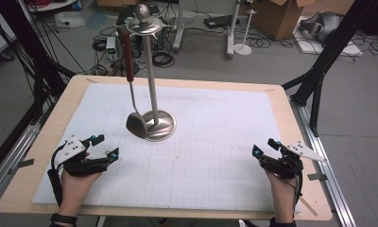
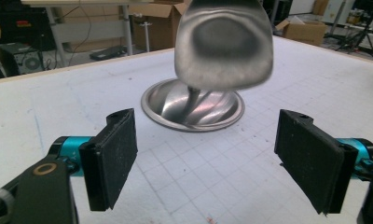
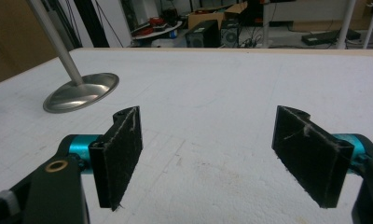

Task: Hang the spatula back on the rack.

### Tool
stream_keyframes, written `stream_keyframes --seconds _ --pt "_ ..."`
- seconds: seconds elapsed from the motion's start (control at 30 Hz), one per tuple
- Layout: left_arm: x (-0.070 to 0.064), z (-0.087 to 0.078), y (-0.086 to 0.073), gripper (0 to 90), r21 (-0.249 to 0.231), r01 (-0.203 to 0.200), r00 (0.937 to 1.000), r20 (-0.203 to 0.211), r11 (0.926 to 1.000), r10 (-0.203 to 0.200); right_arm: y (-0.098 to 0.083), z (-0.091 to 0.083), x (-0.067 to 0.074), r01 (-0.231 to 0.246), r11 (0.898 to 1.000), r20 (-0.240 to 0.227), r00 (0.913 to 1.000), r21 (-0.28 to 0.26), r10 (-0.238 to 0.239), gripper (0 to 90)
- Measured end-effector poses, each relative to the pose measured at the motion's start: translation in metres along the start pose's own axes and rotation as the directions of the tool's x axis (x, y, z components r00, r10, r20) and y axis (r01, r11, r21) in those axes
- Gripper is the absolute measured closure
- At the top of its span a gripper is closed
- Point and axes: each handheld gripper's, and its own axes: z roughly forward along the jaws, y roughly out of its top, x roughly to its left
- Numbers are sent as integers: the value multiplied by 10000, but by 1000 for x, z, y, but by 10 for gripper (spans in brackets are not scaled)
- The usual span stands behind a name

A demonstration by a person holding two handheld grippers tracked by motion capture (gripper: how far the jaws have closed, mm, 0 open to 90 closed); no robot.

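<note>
While the stand (image 1: 151, 71) rises in full on the table, the left gripper view cuts off its post and top, keeping only the round base (image 2: 192, 105) with the spatula blade (image 2: 223, 46) hanging blurred in front of it, its upper edge lost past the frame. Left of the stand, the left gripper (image 1: 98, 147) sits low over the mat (image 1: 215, 156), its hand (image 1: 73, 187) partly under the black body and cut off at the wrist by the bottom edge. Its jaws stand wide apart with nothing between them; the pads (image 2: 112, 156) frame bare grid.

From the stand's top hook hangs the spatula (image 1: 132, 85): a dark red handle, a thin metal shank, and a dull grey blade just beside the base, too close to say whether they touch. The stand itself is polished metal with a ball finial.

Under it lies the white gridded mat on a pale wooden table (image 1: 47, 137). Behind the stand, the grey floor carries tangled cables, light stands and a cardboard box (image 1: 281, 16).

Right of the stand, well apart from it, the right gripper (image 1: 264, 146) rests near the table's front edge, jaws likewise spread and empty.
</note>
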Motion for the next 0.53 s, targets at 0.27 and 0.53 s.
stream_keyframes --seconds 0.27,0.53 --pt "0 -1 1 216 -14 -86 10000 -44 10000 86 -3 5 2 40 9999 -40 10000 137 -39 231" --pt "1 2 -1 219 114 -94 9999 -66 9999 95 -4 7 1 18 9997 -51 10000 257 -17 231"
